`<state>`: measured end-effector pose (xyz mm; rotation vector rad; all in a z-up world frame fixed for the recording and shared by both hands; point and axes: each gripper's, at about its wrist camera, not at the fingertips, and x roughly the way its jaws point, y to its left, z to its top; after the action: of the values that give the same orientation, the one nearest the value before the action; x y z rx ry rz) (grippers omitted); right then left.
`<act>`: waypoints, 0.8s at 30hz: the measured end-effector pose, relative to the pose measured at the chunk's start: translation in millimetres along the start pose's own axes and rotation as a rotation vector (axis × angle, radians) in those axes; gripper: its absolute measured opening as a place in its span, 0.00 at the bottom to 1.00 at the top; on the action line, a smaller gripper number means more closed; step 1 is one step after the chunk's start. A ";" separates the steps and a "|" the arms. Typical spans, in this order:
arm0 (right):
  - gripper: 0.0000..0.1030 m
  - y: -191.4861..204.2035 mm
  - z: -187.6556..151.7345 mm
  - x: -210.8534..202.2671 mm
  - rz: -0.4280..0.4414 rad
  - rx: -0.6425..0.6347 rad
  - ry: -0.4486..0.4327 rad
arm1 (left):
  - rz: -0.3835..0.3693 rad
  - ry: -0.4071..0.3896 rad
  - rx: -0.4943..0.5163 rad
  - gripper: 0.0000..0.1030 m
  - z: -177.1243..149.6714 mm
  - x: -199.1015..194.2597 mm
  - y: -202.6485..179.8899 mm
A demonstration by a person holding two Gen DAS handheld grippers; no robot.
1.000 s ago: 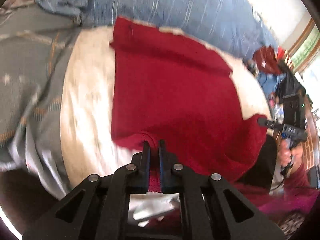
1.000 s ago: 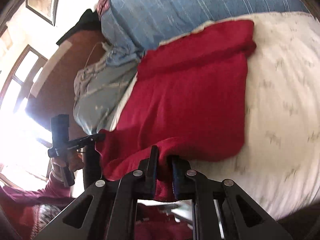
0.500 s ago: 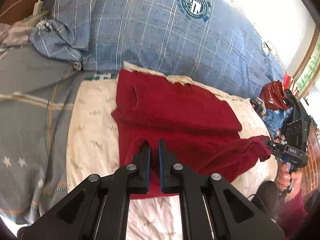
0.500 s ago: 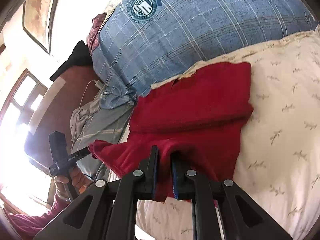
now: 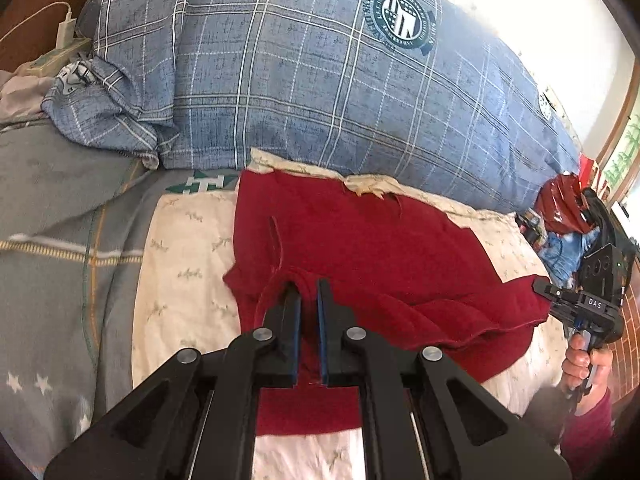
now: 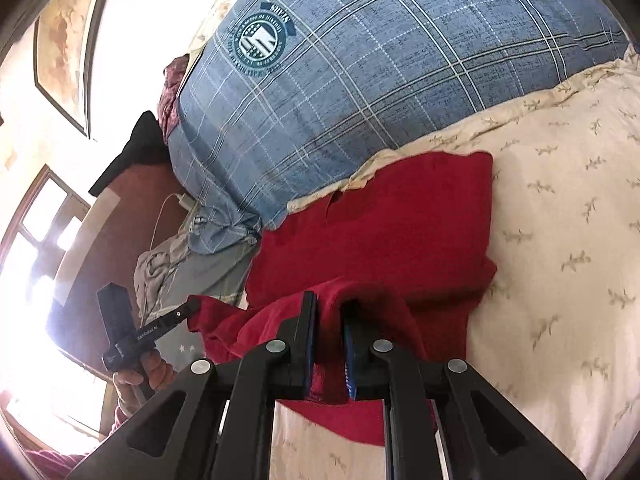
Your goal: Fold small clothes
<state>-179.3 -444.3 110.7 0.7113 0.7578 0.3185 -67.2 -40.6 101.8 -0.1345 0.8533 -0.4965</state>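
Observation:
A dark red knitted garment (image 5: 372,248) lies on a cream sheet (image 5: 184,264) on the bed. It also shows in the right wrist view (image 6: 400,232). My left gripper (image 5: 309,284) is shut on one corner of its near hem, lifted and carried over the garment. My right gripper (image 6: 329,300) is shut on the other hem corner. The held edge hangs folded over the lower half. The right gripper also shows at the right edge of the left wrist view (image 5: 552,296), and the left gripper at the left of the right wrist view (image 6: 192,306).
A big blue plaid pillow (image 5: 320,92) lies just behind the garment. A grey patterned blanket (image 5: 60,248) lies to the left. A charger with a white cable (image 5: 64,32) sits at the back left. A red bag (image 5: 560,204) and clutter lie at the right.
Both grippers have carried the held hem up and forward over the garment toward the pillow. The garment now lies half doubled over instead of spread flat.

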 end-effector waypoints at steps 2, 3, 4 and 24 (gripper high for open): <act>0.10 -3.0 9.1 3.1 0.002 0.007 -0.010 | 0.004 -0.004 -0.005 0.04 6.6 5.5 0.0; 0.10 -4.5 13.7 5.0 0.000 0.011 -0.016 | 0.008 -0.007 -0.007 0.04 11.2 9.5 -0.3; 0.10 -5.9 18.2 7.0 -0.002 0.013 -0.021 | 0.013 -0.010 -0.007 0.04 14.9 12.6 -0.7; 0.10 -32.1 71.7 52.6 -0.054 0.052 -0.020 | 0.155 -0.037 0.083 0.05 57.1 64.0 -8.6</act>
<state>-90.7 -474.7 98.2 0.7404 0.7675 0.2430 7.8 -83.0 97.9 -0.0010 0.7992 -0.3825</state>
